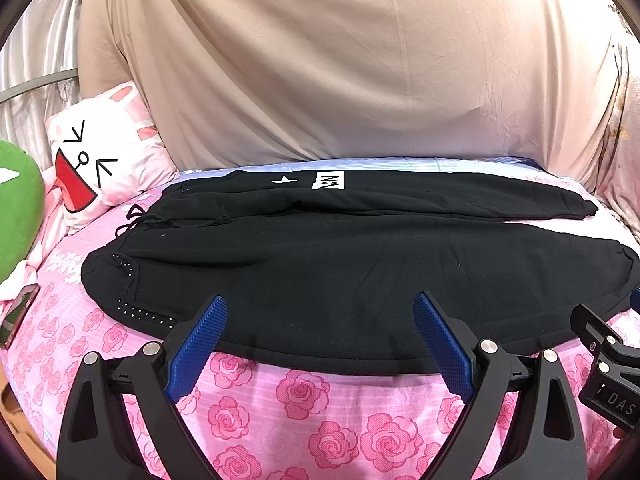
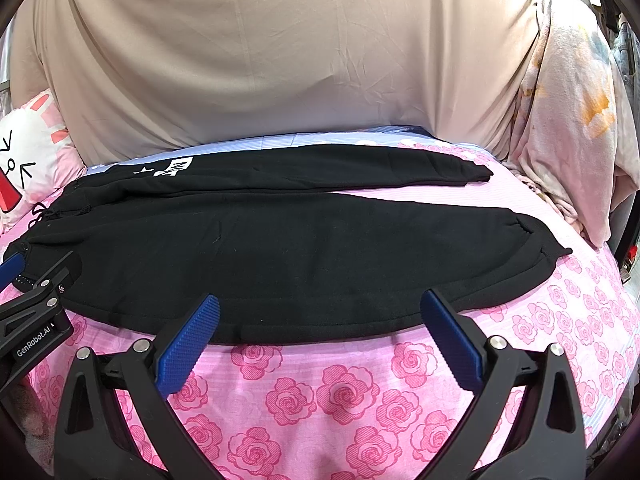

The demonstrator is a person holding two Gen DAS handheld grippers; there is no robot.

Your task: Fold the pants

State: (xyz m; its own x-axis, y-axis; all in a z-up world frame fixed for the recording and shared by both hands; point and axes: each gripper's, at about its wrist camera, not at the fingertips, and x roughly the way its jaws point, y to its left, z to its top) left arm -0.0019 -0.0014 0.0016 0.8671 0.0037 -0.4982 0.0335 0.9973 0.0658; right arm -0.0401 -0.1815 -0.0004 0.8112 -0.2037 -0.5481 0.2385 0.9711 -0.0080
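Observation:
Black sweatpants (image 1: 340,268) lie flat across the pink rose bedsheet (image 1: 304,408), waistband with drawstring at the left, both legs running right, cuffs at the right. A white print shows on the far leg. They also show in the right wrist view (image 2: 300,248). My left gripper (image 1: 320,312) is open, its blue pads over the near edge of the pants, empty. My right gripper (image 2: 320,312) is open and empty over the near leg's edge. Each gripper shows at the side of the other's view.
A white and pink cartoon pillow (image 1: 108,152) and a green plush (image 1: 16,208) lie at the left. A beige sheet (image 1: 340,60) hangs behind the bed. A phone (image 1: 18,312) lies at the left edge. A pale blanket (image 2: 572,120) is heaped at the right.

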